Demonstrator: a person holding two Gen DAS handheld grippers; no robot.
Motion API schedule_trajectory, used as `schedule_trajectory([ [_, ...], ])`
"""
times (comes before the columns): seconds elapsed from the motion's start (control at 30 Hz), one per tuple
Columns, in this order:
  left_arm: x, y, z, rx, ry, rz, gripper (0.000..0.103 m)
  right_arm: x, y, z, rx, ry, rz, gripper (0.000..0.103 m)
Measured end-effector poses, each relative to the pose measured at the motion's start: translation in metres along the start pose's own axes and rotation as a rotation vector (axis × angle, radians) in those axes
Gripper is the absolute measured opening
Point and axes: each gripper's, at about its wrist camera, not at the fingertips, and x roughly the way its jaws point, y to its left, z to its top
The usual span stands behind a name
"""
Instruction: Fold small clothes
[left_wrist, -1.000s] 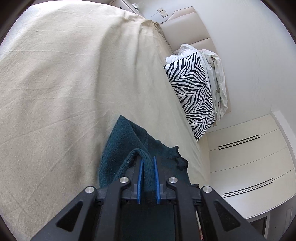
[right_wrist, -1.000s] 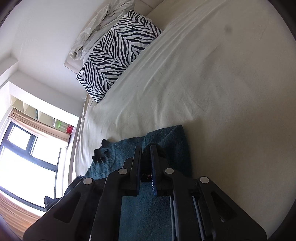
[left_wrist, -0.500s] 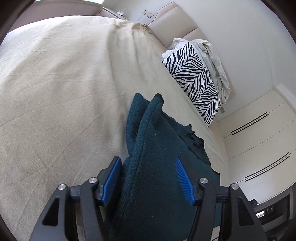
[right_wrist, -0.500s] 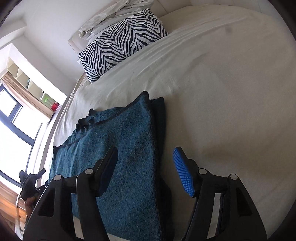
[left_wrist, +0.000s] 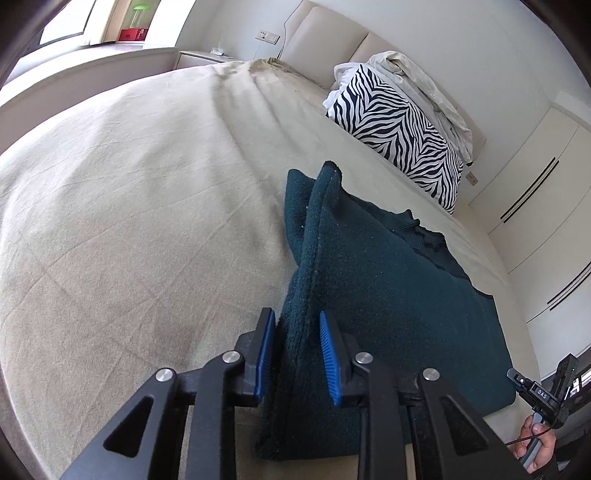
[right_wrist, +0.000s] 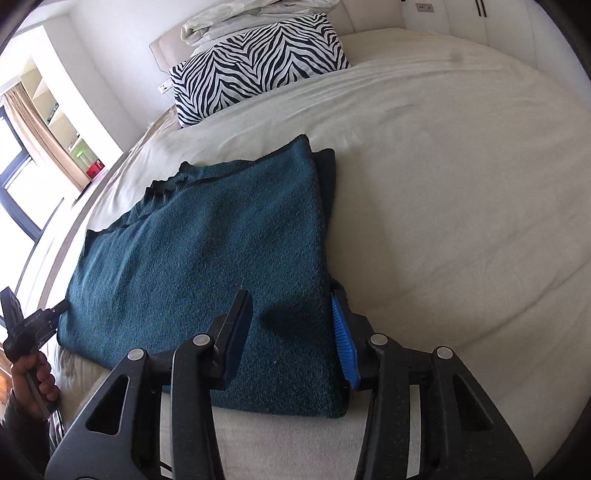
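While both grippers close in, the teal sweater (right_wrist: 229, 251) lies folded on the bed (right_wrist: 461, 192).

At its left edge, the left gripper (left_wrist: 297, 354) has a raised fold between its narrowing jaws. The right gripper (right_wrist: 291, 332) straddles the right edge, jaws also closing, cloth between, pads not visibly pressing. Up by the headboard sits a zebra pillow (right_wrist: 258, 59).

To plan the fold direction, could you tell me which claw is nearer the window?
Left. The left claw is closing over the sweater's edge on the window side; the right claw is closing over the opposite edge, farther away.
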Motion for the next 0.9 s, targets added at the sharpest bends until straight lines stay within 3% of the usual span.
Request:
schedule_trajectory([
  [0.2,0.002,-0.009,-0.002,0.067,0.021,0.059,0.012,-0.001,0.003,0.0,-0.01,0.004,-0.038,0.028],
  [0.27,0.001,-0.011,-0.002,0.081,0.023,0.066,0.011,-0.003,0.002,0.001,-0.001,0.002,-0.045,0.021],
  [0.57,-0.012,-0.012,-0.005,0.072,0.005,0.06,0.009,-0.018,-0.001,0.0,0.015,0.003,-0.003,0.021],
  [0.9,0.0,0.002,-0.014,0.032,0.012,0.038,0.01,-0.009,-0.004,0.0,0.003,0.032,-0.066,0.022],
])
